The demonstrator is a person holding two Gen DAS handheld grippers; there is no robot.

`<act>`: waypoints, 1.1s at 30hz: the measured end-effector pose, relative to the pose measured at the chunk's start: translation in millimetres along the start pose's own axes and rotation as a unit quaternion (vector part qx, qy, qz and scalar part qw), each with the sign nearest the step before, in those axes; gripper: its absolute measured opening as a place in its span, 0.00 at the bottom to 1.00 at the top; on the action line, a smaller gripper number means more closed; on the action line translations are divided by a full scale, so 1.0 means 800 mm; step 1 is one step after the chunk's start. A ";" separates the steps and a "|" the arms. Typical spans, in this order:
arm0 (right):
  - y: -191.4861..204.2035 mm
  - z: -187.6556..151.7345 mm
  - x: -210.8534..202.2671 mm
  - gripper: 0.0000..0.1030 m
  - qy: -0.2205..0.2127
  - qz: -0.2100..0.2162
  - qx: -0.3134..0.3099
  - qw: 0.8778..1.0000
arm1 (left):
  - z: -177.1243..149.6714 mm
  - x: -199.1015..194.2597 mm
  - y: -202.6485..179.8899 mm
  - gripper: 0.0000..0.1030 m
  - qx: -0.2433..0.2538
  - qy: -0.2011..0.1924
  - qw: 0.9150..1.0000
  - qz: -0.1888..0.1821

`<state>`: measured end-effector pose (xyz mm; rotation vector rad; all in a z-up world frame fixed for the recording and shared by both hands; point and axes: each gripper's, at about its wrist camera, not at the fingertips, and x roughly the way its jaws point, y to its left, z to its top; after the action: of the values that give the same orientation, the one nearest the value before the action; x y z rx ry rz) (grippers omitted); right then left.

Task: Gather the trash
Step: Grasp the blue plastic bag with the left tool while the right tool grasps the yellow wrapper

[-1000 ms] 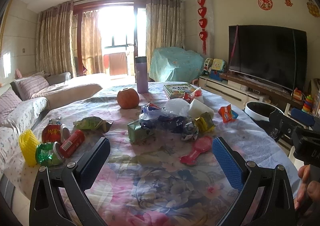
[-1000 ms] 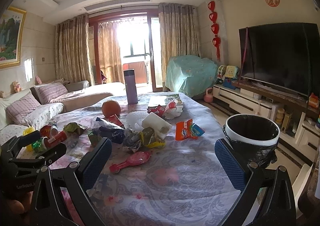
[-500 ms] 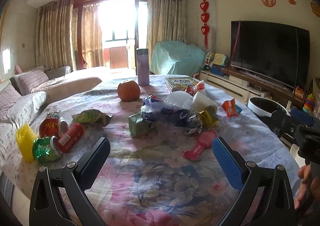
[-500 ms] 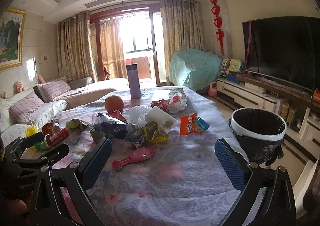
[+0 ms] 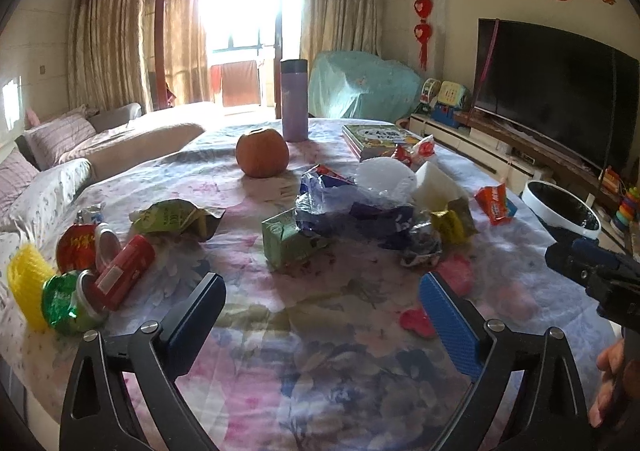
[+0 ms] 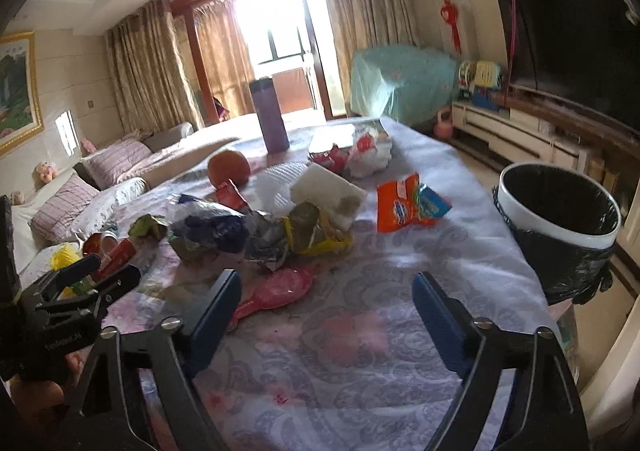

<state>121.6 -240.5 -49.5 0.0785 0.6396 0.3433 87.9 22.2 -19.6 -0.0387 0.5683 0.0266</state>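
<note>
Trash lies across the floral tablecloth [image 5: 320, 351]: a blue plastic bag [image 5: 344, 203], a green carton [image 5: 286, 241], a green snack bag [image 5: 176, 217], red cans [image 5: 124, 271] and an orange packet [image 6: 404, 207]. A crumpled yellow wrapper [image 6: 312, 235] and a pink plastic scoop [image 6: 276, 291] lie nearest the right gripper [image 6: 326, 307]. The left gripper [image 5: 322, 315] hovers over bare cloth just short of the green carton. Both grippers' jaws are wide and closing, with nothing between them. A black-lined white bin [image 6: 520, 219] stands off the table's right edge.
An orange fruit [image 5: 262, 151], a purple flask [image 5: 294, 105] and books [image 5: 376, 135] sit at the table's far end. A white foam block [image 6: 328, 191] rests behind the pile. A sofa [image 5: 48, 155] runs along the left, a TV [image 5: 560, 99] and low cabinet along the right.
Both grippers have come forward and dipped toward the trash pile, which now looks larger. Their jaws have narrowed slightly. The right view has rolled a little.
</note>
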 end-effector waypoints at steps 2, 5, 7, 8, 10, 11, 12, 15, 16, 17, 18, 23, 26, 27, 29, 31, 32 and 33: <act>-0.004 0.003 0.012 0.80 0.011 -0.003 0.001 1.000 | 0.006 0.011 0.002 0.93 -0.002 0.005 1.000 0.000; -0.007 0.008 0.027 0.71 0.027 0.005 0.007 1.000 | 0.013 0.026 0.007 0.93 -0.010 0.012 1.000 -0.006; -0.006 0.012 0.040 0.66 0.040 0.011 0.007 0.999 | 0.018 0.037 0.010 0.93 -0.018 0.021 1.000 -0.013; -0.007 0.013 0.046 0.66 0.044 0.010 0.006 0.999 | 0.021 0.043 0.011 0.93 -0.023 0.026 0.999 -0.019; -0.008 0.016 0.058 0.64 0.052 0.014 0.009 0.998 | 0.027 0.052 0.012 0.93 -0.029 0.033 0.999 -0.028; -0.009 0.017 0.062 0.63 0.056 0.016 0.012 0.998 | 0.032 0.057 0.011 0.93 -0.030 0.035 0.998 -0.031; -0.011 0.019 0.067 0.60 0.061 0.018 0.014 0.998 | 0.037 0.061 0.010 0.93 -0.028 0.035 0.998 -0.031; -0.013 0.025 0.078 0.56 0.070 0.023 0.013 0.997 | 0.050 0.072 0.005 0.93 -0.017 0.030 0.999 -0.027; -0.014 0.028 0.083 0.56 0.073 0.025 0.012 0.997 | 0.054 0.075 0.003 0.93 -0.012 0.030 0.999 -0.026; -0.014 0.030 0.086 0.55 0.074 0.025 0.012 0.997 | 0.059 0.080 0.003 0.93 -0.010 0.030 0.999 -0.027; -0.014 0.034 0.091 0.53 0.077 0.027 0.010 0.997 | 0.063 0.085 0.003 0.93 -0.010 0.032 0.999 -0.029; -0.012 0.045 0.117 0.45 0.093 0.036 0.004 0.995 | 0.070 0.113 0.004 0.92 -0.014 0.051 0.998 -0.036; -0.009 0.041 0.137 0.16 0.115 0.049 0.003 0.992 | 0.070 0.133 -0.001 0.67 -0.002 0.071 0.997 -0.040; -0.009 0.039 0.141 0.06 0.122 0.054 0.004 0.991 | 0.070 0.138 -0.002 0.64 0.000 0.075 0.996 -0.043; -0.010 0.036 0.144 0.06 0.126 0.056 0.002 0.990 | 0.071 0.139 -0.004 0.55 0.007 0.069 0.997 -0.045; -0.012 0.034 0.140 0.06 0.124 0.058 0.003 0.991 | 0.070 0.138 -0.005 0.41 0.010 0.068 0.996 -0.052; -0.012 0.034 0.140 0.06 0.123 0.059 0.002 0.991 | 0.069 0.137 -0.005 0.36 0.008 0.071 0.996 -0.058; -0.013 0.035 0.139 0.05 0.121 0.058 0.003 0.991 | 0.066 0.136 -0.006 0.33 0.008 0.072 0.996 -0.061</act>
<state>224.7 -211.7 -92.3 0.0811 0.8777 0.4685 208.0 21.2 -33.2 -0.0605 0.7085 -0.0994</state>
